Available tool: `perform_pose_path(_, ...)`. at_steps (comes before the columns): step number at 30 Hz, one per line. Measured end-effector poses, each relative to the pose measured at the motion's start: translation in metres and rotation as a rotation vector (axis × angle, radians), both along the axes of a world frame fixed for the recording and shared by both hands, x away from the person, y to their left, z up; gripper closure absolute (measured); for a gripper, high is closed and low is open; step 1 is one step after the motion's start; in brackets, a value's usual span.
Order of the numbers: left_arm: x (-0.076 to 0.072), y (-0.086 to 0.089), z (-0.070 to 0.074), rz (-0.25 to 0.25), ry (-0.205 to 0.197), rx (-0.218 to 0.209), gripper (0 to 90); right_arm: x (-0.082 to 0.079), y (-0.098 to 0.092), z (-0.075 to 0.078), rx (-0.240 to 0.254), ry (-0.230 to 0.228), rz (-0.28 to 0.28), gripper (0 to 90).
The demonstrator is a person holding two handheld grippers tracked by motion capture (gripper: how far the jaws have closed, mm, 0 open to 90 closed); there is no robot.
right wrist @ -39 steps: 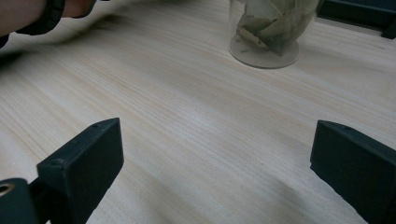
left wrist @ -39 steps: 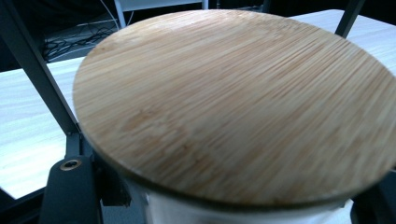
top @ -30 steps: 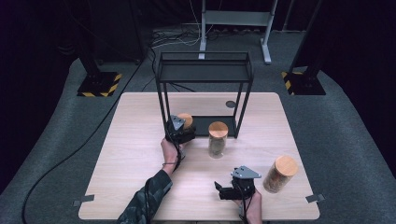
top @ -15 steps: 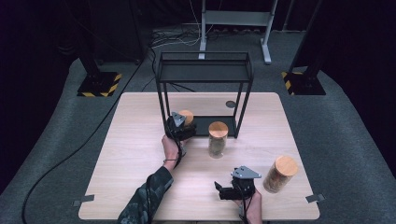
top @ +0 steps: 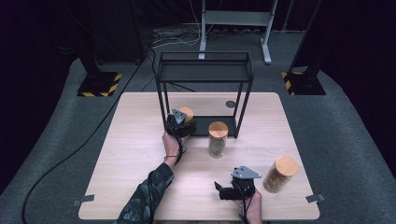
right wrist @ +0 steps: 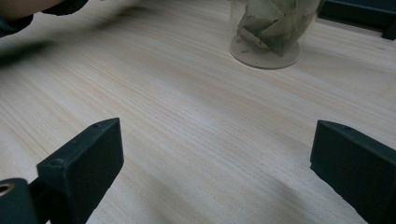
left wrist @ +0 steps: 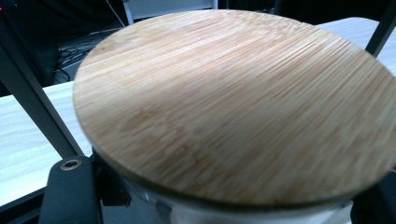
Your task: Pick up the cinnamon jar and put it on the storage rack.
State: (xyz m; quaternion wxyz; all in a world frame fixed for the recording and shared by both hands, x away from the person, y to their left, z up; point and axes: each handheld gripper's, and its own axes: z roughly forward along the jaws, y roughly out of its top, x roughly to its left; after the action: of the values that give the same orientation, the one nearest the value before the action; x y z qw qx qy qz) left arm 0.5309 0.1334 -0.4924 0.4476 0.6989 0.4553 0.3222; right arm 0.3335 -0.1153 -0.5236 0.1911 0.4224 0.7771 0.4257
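A glass jar with a round bamboo lid (top: 187, 113) sits at the front left of the black wire rack's lower shelf (top: 205, 126), and my left gripper (top: 180, 122) is shut on it. Up close, the lid (left wrist: 233, 102) spreads over the left gripper (left wrist: 224, 205), whose black jaws hug the glass from both sides. My right gripper (top: 224, 191) lies open near the table's front edge, its jaws (right wrist: 219, 163) wide apart over bare wood. A second lidded jar holding dried leaves (top: 217, 139) (right wrist: 271, 28) stands ahead of it.
A third bamboo-lidded jar (top: 280, 173) with brown contents stands at the front right, just beside the right hand. The rack (top: 205, 84) has thin black legs and a top shelf. A small dark disc (top: 230, 104) lies behind it on the wooden table (top: 130, 154).
The left gripper and its jar have edged slightly toward the rack's lower shelf. The right gripper has stayed put.
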Motion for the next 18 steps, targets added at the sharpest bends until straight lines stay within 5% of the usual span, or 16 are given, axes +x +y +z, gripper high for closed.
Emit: perform_pose_path(18, 0.014, -0.002, -0.009, 0.026, -0.001, 0.013, 25.3, 0.0, 0.0, 0.0, 0.0, 0.0, 0.003, 2.1)
